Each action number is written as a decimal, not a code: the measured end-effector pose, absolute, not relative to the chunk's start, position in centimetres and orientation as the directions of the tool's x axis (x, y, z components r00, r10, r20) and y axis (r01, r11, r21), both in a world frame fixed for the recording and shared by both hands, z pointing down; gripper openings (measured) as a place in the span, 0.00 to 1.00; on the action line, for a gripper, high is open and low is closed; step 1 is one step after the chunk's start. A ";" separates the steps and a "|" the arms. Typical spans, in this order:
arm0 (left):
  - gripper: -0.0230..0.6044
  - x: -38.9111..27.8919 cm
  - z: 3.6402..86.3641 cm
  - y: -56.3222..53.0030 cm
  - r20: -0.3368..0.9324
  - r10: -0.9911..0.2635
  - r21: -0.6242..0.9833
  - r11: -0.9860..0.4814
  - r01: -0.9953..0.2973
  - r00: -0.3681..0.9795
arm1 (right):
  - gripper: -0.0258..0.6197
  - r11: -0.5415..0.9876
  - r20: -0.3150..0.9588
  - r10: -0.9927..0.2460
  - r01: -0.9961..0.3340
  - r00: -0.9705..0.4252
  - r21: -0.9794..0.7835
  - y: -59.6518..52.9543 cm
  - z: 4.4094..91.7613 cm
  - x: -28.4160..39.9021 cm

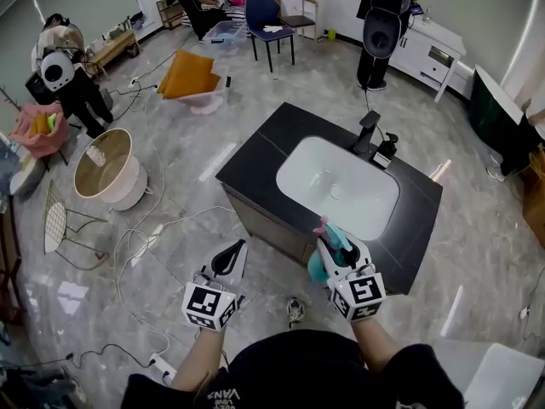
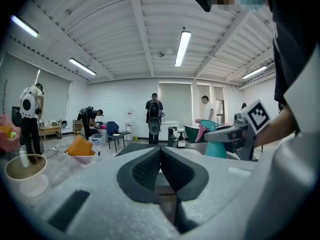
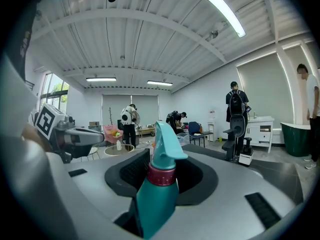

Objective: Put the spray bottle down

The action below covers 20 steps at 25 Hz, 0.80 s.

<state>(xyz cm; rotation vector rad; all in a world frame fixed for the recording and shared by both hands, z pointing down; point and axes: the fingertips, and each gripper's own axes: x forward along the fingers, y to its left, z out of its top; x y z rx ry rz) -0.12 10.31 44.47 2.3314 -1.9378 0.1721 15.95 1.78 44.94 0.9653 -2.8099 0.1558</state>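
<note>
A teal spray bottle [image 1: 326,250] with a pink trigger stands upright between the jaws of my right gripper [image 1: 334,247], which is shut on its body. In the right gripper view the spray bottle [image 3: 159,184] fills the middle, its nozzle pointing away. The bottle hangs in the air just in front of the near edge of a black counter [image 1: 255,164] with a white sink basin [image 1: 358,207]. My left gripper [image 1: 228,258] is level beside it on the left, over the floor; its pads [image 2: 150,166] meet with nothing between them. From the left gripper view the spray bottle [image 2: 216,136] shows to the right.
A black faucet [image 1: 368,133] and a soap dispenser [image 1: 386,151] stand at the basin's far side. On the floor lie cables [image 1: 140,237], a beige round tub [image 1: 104,167], a wire stand [image 1: 58,220] and an orange bag [image 1: 187,75]. People stand along the far walls.
</note>
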 end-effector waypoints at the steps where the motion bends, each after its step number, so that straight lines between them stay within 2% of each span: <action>1: 0.05 -0.4 44.5 9.4 0.155 -0.973 0.009 -0.172 -0.985 0.171 | 0.27 0.789 0.188 -0.596 -0.612 -0.781 -0.043 0.7 44.9 15.6; 10: 0.05 -2.2 45.2 3.8 0.168 -0.977 0.008 -0.130 -0.991 0.130 | 0.27 0.805 0.177 -0.576 -0.592 -0.798 -0.051 -6.4 45.4 13.1; 20: 0.05 -6.3 46.0 -2.0 0.172 -0.960 0.030 -0.218 -0.976 0.219 | 0.27 0.763 0.186 -0.628 -0.645 -0.755 -0.040 -10.5 46.3 8.5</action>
